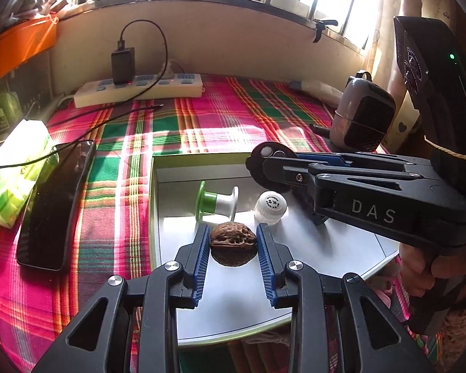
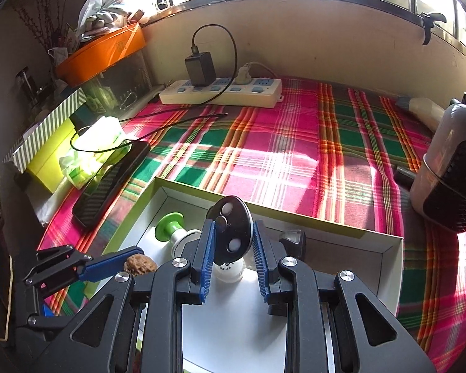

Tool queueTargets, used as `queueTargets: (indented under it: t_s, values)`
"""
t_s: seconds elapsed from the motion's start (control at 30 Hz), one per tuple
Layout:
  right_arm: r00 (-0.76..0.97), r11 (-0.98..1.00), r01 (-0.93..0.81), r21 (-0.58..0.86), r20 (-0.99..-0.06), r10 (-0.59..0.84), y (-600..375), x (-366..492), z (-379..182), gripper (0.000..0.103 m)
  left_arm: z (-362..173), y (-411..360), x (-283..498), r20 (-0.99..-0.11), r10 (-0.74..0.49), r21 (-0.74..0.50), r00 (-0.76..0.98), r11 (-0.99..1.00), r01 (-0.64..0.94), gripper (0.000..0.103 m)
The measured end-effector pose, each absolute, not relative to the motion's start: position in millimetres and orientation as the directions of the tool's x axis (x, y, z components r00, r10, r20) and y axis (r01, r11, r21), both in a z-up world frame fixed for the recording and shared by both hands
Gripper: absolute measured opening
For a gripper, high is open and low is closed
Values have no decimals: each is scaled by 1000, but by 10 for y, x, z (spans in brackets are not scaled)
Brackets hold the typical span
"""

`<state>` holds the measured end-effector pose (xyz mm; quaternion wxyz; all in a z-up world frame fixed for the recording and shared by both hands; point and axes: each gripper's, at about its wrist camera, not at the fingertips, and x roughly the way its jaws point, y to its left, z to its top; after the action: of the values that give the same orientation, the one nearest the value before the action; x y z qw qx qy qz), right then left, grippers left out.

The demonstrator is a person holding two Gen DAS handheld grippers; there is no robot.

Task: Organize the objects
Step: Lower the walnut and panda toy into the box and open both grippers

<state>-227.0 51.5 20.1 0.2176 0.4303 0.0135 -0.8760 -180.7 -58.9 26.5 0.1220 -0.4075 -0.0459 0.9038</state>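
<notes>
A shallow white box with a green rim [image 1: 153, 192] [image 2: 326, 227] lies on the plaid cloth. My left gripper [image 1: 233, 237] is shut on a brown walnut [image 1: 233, 242] and holds it just above the box floor; the walnut also shows in the right wrist view [image 2: 139, 264]. My right gripper [image 2: 233, 236] is shut on a black disc with two white dots [image 2: 231, 233] [image 1: 268, 152], held over the box. A green-and-white spool [image 1: 216, 202] [image 2: 174, 233] and a white cap [image 1: 270, 206] [image 2: 230, 272] lie in the box.
A black phone [image 1: 56, 202] [image 2: 111, 183] and a green tissue pack [image 1: 12, 171] lie left of the box. A white power strip [image 1: 139, 88] [image 2: 220, 91] with a charger stands at the back. A grey heater-like device [image 1: 360, 115] [image 2: 450, 168] stands at the right.
</notes>
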Motion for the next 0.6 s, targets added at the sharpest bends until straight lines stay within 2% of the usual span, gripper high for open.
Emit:
queueTargets:
  t_s: [0.6]
  values:
    - [-500, -898, 409, 163, -784, -369, 415, -2373, 45, 25, 168, -537, -1903, -745, 226, -144, -628, -973, -179, 28]
